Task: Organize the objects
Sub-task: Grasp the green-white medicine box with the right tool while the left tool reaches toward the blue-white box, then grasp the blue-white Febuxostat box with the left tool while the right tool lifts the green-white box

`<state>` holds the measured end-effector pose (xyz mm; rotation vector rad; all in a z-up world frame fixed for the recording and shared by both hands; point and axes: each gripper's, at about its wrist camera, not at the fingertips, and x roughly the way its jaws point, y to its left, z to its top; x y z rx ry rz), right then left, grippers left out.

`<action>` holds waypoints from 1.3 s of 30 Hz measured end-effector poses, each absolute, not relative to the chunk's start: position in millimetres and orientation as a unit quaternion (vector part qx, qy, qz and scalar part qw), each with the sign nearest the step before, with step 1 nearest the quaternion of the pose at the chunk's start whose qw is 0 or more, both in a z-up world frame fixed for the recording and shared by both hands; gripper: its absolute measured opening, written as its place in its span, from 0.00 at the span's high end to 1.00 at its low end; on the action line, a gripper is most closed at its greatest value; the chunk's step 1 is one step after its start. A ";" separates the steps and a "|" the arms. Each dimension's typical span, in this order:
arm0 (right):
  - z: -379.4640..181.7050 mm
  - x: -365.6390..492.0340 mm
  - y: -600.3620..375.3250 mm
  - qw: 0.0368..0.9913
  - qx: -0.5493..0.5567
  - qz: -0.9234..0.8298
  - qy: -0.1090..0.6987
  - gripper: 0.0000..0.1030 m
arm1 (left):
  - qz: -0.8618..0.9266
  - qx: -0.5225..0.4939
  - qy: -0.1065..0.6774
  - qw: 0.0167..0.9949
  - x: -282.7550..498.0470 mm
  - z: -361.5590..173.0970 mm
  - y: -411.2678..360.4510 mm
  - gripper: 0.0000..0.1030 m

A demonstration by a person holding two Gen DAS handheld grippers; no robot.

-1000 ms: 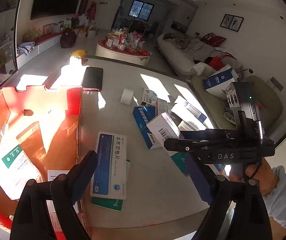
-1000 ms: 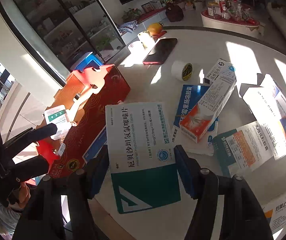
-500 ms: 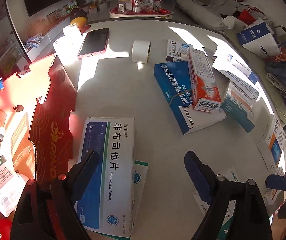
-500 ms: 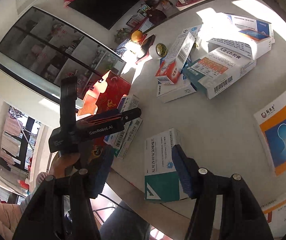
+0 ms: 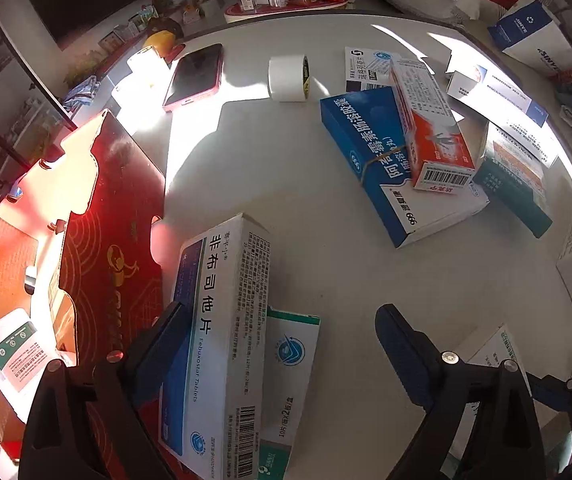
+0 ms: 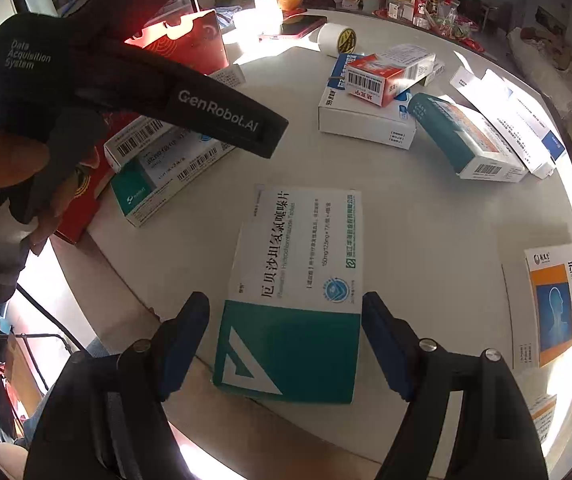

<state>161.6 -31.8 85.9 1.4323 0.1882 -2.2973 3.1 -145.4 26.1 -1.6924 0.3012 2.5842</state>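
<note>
Several medicine boxes lie on a white round table point(image 5: 286, 208). My left gripper point(image 5: 282, 340) is open; a white-and-blue Febuxostat box point(image 5: 214, 340) stands tilted between its fingers, against the left finger, on a green-and-white box point(image 5: 289, 360). A red carton point(image 5: 98, 240) stands open at left. My right gripper point(image 6: 286, 328) is open around a white-and-teal box point(image 6: 297, 292) lying flat near the table's front edge; small gaps show on both sides. The left gripper's body point(image 6: 134, 88) shows in the right wrist view.
A blue box with a red-and-white box on top point(image 5: 397, 168), a tape roll point(image 5: 287, 78), a phone point(image 5: 196, 76) and more boxes point(image 5: 513, 176) lie farther back. An orange-and-blue box point(image 6: 561, 300) lies at right. The table edge point(image 6: 126, 280) is close.
The left gripper dropped closer to the Febuxostat box, which now stands tilted on its edge. The right gripper swung back over the table; the teal box now lies flat on it.
</note>
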 end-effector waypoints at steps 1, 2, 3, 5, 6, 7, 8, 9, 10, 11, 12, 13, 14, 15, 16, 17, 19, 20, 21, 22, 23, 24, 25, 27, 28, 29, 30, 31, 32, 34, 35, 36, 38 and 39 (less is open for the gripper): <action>85.9 163.2 -25.2 0.209 0.510 -0.832 0.062 0.36 | 0.832 -0.548 0.084 0.022 2.8 25.1 -146.5 0.03; 85.6 161.3 -20.1 0.203 0.511 -0.833 0.057 0.40 | 0.836 -0.544 0.070 0.026 3.8 27.3 -147.3 0.02; 85.8 159.4 -14.4 0.203 0.511 -0.834 0.046 0.41 | 0.840 -0.539 0.046 0.042 5.3 30.1 -147.4 0.02; 86.1 154.5 -2.5 0.200 0.511 -0.835 0.030 0.41 | 0.841 -0.535 0.008 0.083 9.1 35.6 -142.5 0.02; 85.9 153.4 1.6 0.193 0.511 -0.837 0.031 0.41 | 0.839 -0.534 -0.009 0.104 10.8 37.4 -138.9 0.03; 85.7 152.4 5.2 0.189 0.510 -0.839 0.031 0.41 | 0.836 -0.534 -0.027 0.124 12.4 38.6 -135.1 0.04; 85.7 151.7 8.6 0.186 0.510 -0.839 0.030 0.41 | 0.834 -0.532 -0.041 0.140 14.7 39.8 -132.0 0.06; 85.8 151.4 12.0 0.184 0.510 -0.840 0.026 0.41 | 0.834 -0.530 -0.047 0.147 17.0 41.4 -129.5 0.07; 85.0 149.2 11.7 0.185 0.510 -0.840 0.022 0.40 | 0.837 -0.525 -0.046 0.149 19.5 45.0 -127.6 0.07; 84.9 148.5 13.2 0.187 0.510 -0.840 0.018 0.40 | 0.840 -0.519 -0.039 0.150 22.0 49.3 -127.1 0.07; 84.7 147.7 13.6 0.189 0.509 -0.840 0.017 0.40 | 0.843 -0.515 -0.027 0.151 21.9 53.2 -127.3 0.07; 83.9 147.5 13.3 0.188 0.508 -0.840 0.018 0.40 | 0.844 -0.514 -0.013 0.151 22.2 55.9 -128.5 0.06; 84.0 149.1 13.6 0.188 0.507 -0.841 0.021 0.39 | 0.841 -0.519 0.003 0.153 20.6 56.8 -130.7 0.06; 84.4 152.4 14.2 0.189 0.506 -0.841 0.024 0.39 | 0.832 -0.531 0.015 0.159 16.4 54.8 -132.1 0.06; 84.3 151.9 14.4 0.190 0.505 -0.842 0.025 0.39 | 0.820 -0.547 0.025 0.169 13.3 50.7 -132.4 0.06; 84.3 150.9 14.3 0.192 0.504 -0.842 0.025 0.38 | 0.808 -0.561 0.034 0.178 11.0 46.2 -132.0 0.06; 84.5 149.1 14.4 0.195 0.503 -0.842 0.024 0.38 | 0.795 -0.572 0.065 0.192 7.8 40.3 -128.3 0.06; 84.6 148.1 15.1 0.197 0.503 -0.841 0.022 0.38 | 0.787 -0.578 0.084 0.201 5.7 38.2 -124.5 0.06; 84.7 146.6 16.3 0.199 0.504 -0.840 0.020 0.38 | 0.779 -0.584 0.104 0.206 2.3 35.4 -120.2 0.06; 84.9 145.4 17.4 0.201 0.504 -0.840 0.018 0.38 | 0.768 -0.592 0.123 0.211 -2.3 32.3 -116.3 0.06; 83.2 146.1 13.8 0.203 0.504 -0.839 0.016 0.38 | 0.757 -0.601 0.139 0.215 -7.5 28.7 -113.1 0.06; 82.7 146.9 12.8 0.205 0.504 -0.839 0.014 0.38 | 0.743 -0.613 0.152 0.222 -13.4 24.3 -110.1 0.06; 83.2 149.7 12.6 0.207 0.504 -0.838 0.014 0.38 | 0.724 -0.630 0.157 0.233 -18.9 18.4 -108.0 0.06; 83.5 151.4 11.4 0.209 0.504 -0.838 0.015 0.38 | 0.682 -0.669 0.154 0.250 -27.7 3.5 -106.1 0.04; 84.4 153.4 10.7 0.209 0.503 -0.838 0.016 0.38 | 0.675 -0.672 0.160 0.260 -28.1 1.3 -103.6 0.01; 84.6 155.2 10.2 0.210 0.502 -0.839 0.017 0.38 | 0.668 -0.675 0.168 0.266 -27.4 -0.1 -100.3 0.00; 84.4 155.7 9.7 0.212 0.502 -0.838 0.017 0.36 | 0.663 -0.677 0.182 0.263 -26.1 -1.7 -97.2 0.00; 84.2 155.9 8.3 0.215 0.502 -0.838 0.018 0.34 | 0.661 -0.677 0.192 0.259 -24.7 -2.9 -94.5 0.00; 84.3 157.3 5.9 0.217 0.503 -0.837 0.023 0.31 | 0.663 -0.676 0.198 0.253 -23.2 -3.7 -92.4 0.00; 83.4 158.1 -3.2 0.220 0.505 -0.834 0.045 0.25 | 0.673 -0.670 0.200 0.241 -20.1 -4.1 -90.6 0.01; 82.8 159.1 -7.7 0.216 0.504 -0.834 0.057 0.23 | 0.680 -0.665 0.199 0.236 -19.0 -3.3 -91.1 0.03; 82.4 160.4 -11.5 0.208 0.503 -0.836 0.066 0.23 | 0.689 -0.659 0.198 0.228 -17.7 -1.5 -92.7 0.08; 82.6 162.1 -14.8 0.194 0.497 -0.843 0.070 0.26 | 0.705 -0.647 0.193 0.219 -15.5 4.9 -97.7 0.22; 83.4 162.4 -13.9 0.182 0.493 -0.847 0.076 0.41 | 0.710 -0.644 0.179 0.222 -14.3 8.3 -101.5 0.30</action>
